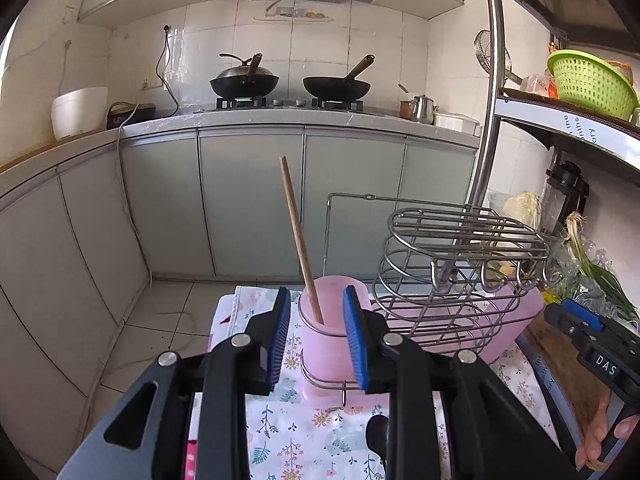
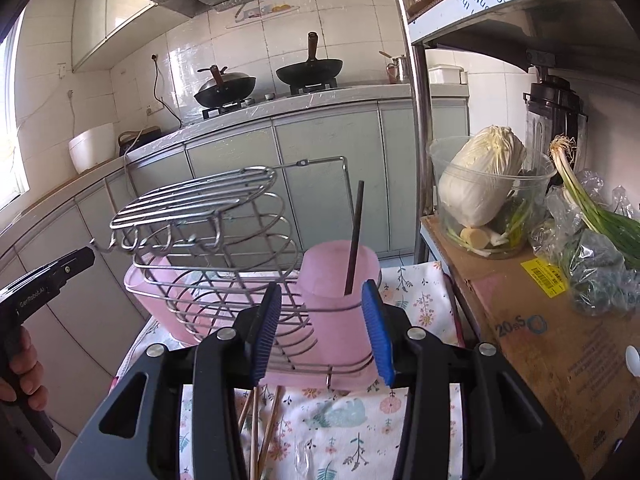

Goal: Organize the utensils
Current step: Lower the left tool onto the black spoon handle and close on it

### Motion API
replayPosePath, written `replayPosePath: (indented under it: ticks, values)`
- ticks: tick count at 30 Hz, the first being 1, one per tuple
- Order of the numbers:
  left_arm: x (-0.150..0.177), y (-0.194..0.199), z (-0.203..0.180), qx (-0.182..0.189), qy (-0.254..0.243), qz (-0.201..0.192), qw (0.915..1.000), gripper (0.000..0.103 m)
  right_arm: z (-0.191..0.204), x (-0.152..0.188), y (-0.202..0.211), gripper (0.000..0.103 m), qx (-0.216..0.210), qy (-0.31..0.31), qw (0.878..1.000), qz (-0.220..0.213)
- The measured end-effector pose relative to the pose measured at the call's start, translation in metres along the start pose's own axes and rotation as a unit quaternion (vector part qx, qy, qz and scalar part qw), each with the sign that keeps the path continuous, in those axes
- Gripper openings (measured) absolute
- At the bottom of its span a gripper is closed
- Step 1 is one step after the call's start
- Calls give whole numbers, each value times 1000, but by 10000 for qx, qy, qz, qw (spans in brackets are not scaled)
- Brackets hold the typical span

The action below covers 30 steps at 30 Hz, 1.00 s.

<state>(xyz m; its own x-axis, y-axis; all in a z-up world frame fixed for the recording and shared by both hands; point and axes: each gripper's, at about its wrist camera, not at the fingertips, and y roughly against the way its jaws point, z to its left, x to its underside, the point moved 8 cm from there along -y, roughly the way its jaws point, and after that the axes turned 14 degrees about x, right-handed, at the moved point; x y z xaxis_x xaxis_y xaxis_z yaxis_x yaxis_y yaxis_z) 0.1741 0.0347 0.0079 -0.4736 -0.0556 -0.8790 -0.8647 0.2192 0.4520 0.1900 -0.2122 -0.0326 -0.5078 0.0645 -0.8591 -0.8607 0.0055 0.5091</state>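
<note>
In the left wrist view, the left gripper (image 1: pixel 317 336) fills the lower centre: glossy black plastic arms with round metal rivets, ending in two ribbed blue rubber pads that stand apart with nothing pressed between them. Under it lies a white cotton cloth printed with small flowers (image 1: pixel 296 436). Just beyond the pads stands a frosted pink plastic cup (image 1: pixel 334 320), cylindrical, ringed by thin steel wire. A slender pale wooden chopstick (image 1: pixel 301 236) leans inside it, tilting toward the upper left.

In the right wrist view, the right gripper (image 2: pixel 325 330) has the same black arms and ribbed blue pads, also parted and gripping nothing. Below its left pad, several loose brown wooden chopsticks (image 2: pixel 260 428) lie on the floral cloth. Past the pads sits a second frosted pink cup (image 2: pixel 340 304) holding one dark, straight stick (image 2: pixel 355 236). Left of it rises a shiny curved steel-wire rack (image 2: pixel 208 240) with hooks along its top edge. At right, a brown cardboard box (image 2: pixel 536 320) bears a clear plastic bowl holding a pale, crinkled cabbage (image 2: pixel 482 176). Far off, two black woks (image 2: pixel 308 68) rest on a stove.
</note>
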Motion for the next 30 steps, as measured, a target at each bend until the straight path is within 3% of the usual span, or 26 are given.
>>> replayPosePath:
  ticks: [6, 15, 18, 24, 30]
  values:
    - [18, 10, 0, 91, 61, 131, 9999, 26, 2, 13, 11, 43, -95, -35, 9999, 138]
    - [73, -1, 4, 532, 451, 880, 9937, 26, 3, 64, 5, 43, -213, -27, 9961, 858]
    - [97, -11, 4, 785, 702, 1231, 9868, 26, 5, 81, 1, 43, -259, -5, 9939, 1075]
    - [140, -36, -8, 1302, 1182, 1931, 9653, 26, 4, 117, -9, 42, -342, -32, 9878, 1519]
    - [166, -63, -25, 1436, 1341, 2454, 9493, 26, 2, 143, -16, 42, -470, -237, 9803, 1901]
